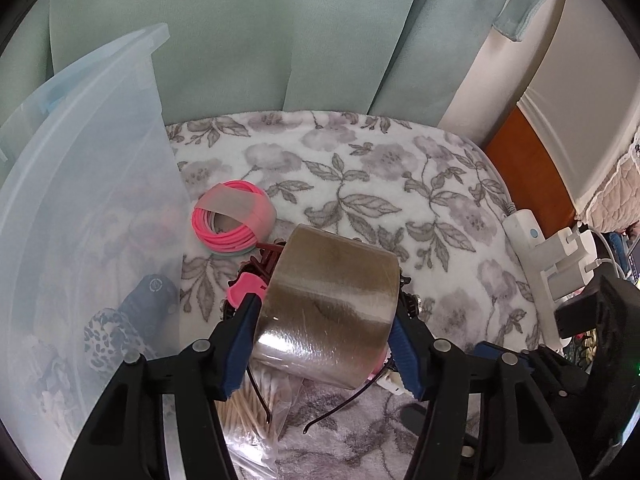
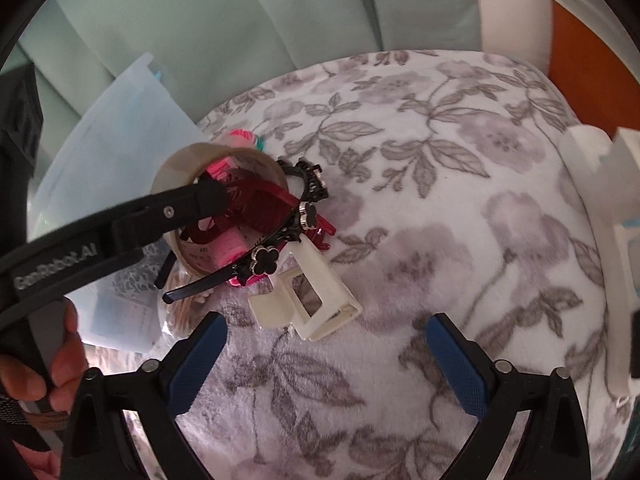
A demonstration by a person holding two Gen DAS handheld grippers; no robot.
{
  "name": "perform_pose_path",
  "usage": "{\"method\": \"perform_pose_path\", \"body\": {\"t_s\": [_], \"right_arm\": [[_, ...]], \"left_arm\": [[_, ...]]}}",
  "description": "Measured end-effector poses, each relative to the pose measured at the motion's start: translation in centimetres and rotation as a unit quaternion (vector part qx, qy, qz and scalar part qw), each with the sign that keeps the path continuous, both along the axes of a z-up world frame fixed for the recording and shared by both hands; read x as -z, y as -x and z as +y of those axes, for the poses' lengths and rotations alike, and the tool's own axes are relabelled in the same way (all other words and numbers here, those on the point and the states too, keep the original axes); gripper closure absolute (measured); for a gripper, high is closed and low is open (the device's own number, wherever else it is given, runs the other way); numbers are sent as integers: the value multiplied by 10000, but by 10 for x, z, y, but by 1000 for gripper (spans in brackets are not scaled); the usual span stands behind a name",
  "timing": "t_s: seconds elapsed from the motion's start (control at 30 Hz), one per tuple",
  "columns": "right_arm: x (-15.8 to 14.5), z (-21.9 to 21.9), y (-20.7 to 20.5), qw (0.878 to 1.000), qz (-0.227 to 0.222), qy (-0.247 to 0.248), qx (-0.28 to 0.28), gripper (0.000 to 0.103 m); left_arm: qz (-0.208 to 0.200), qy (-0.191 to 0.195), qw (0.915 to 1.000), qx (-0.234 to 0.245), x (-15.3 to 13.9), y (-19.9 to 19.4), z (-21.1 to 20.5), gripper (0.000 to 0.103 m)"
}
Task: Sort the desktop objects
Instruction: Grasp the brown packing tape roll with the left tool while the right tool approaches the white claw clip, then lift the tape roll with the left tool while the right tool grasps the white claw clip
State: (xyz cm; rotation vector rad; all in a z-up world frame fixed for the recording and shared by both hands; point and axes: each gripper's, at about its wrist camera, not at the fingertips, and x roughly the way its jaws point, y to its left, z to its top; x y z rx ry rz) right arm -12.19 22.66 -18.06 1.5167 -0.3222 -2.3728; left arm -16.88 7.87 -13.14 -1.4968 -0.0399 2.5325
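A brown roll of packing tape sits tilted between the blue pads of my left gripper, which is shut on its two flat sides. The right wrist view shows the same roll over a heap holding a black headband with clover studs, a red comb and pink pieces. My right gripper stands open just in front of an ivory claw clip lying on the flowered cloth, and nothing is between its pads.
A translucent bin with several items inside stands at the left. A pink cord coil lies behind the roll and a bag of cotton swabs below it. A white power strip runs along the right edge. A hand grips the left tool.
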Motion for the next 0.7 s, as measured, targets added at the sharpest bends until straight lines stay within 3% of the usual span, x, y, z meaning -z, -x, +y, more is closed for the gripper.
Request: {"method": "perform_pose_path", "body": {"t_s": [0.2, 0.4, 0.53, 0.7], "right_arm": [[6, -10, 7, 9997, 53, -237, -104, 9], [5, -14, 10, 9991, 137, -384, -121, 20], [4, -17, 8, 9992, 169, -314, -166, 38], [3, -19, 2, 9991, 153, -333, -190, 38]], "left_arm": [[5, 2, 10000, 16, 0, 2, 0, 40], [-10, -6, 10000, -29, 0, 3, 1, 40], [11, -2, 10000, -35, 0, 3, 1, 40], [-1, 17, 10000, 30, 0, 3, -3, 41]]}}
